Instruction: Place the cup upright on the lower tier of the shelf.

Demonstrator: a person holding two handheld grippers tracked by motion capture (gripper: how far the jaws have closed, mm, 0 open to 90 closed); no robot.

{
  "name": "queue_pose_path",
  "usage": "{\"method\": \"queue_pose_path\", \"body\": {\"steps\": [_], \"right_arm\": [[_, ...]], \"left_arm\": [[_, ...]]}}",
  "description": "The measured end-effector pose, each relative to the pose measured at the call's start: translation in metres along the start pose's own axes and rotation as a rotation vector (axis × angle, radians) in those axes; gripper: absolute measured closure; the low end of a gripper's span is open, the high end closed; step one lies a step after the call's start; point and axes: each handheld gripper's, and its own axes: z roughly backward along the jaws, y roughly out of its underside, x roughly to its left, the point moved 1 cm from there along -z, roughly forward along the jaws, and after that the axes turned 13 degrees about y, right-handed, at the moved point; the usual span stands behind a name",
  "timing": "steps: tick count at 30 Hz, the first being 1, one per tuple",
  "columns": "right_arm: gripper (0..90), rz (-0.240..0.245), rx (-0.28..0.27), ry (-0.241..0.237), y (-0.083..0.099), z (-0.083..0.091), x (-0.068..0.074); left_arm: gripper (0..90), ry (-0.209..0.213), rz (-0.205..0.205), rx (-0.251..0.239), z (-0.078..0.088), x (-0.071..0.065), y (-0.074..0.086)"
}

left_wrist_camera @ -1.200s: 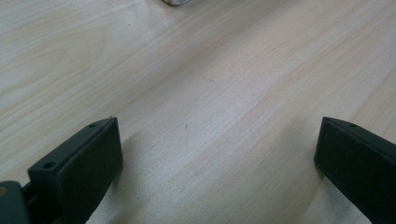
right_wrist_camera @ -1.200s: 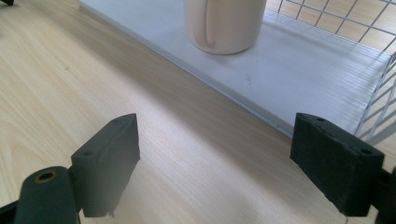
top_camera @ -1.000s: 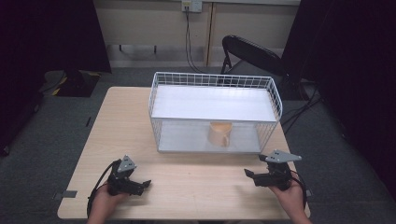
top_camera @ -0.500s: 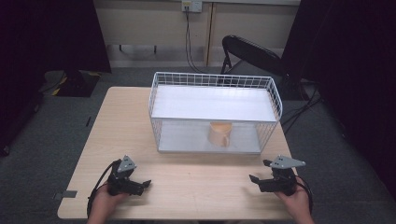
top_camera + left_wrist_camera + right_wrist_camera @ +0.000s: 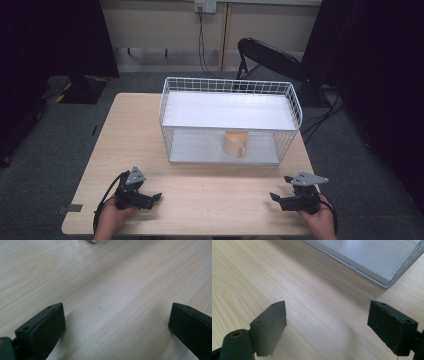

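Note:
A white wire basket (image 5: 165, 107) stands on the far half of the light wooden table (image 5: 135, 130). Inside it, near the front wall, sits a tan cup-like object (image 5: 235, 143). My left gripper (image 5: 154, 198) rests low at the table's front left, open, with nothing but bare wood between its jaws (image 5: 112, 322). My right gripper (image 5: 276, 198) is at the front right, also open and empty; its own view has the basket's base corner (image 5: 387, 285) beyond the jaws (image 5: 327, 322).
A black folding chair (image 5: 270, 55) stands behind the basket, with cables along the back wall. Dark curtains flank both sides. Bare tabletop lies between the grippers and the basket. The table's front edge is just under both hands.
The right gripper has drawn back toward the front edge and a little to the right. The left gripper has stayed in place. The basket and the tan object have not moved.

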Motion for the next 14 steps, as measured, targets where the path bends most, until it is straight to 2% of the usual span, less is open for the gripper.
{"method": "queue_pose_path", "body": {"steps": [14], "right_arm": [[13.6,0.036,0.032,-0.010,0.016,-0.008,0.008]], "left_arm": [[0.5,0.001,0.000,0.000,0.000,0.000,0.000]]}}
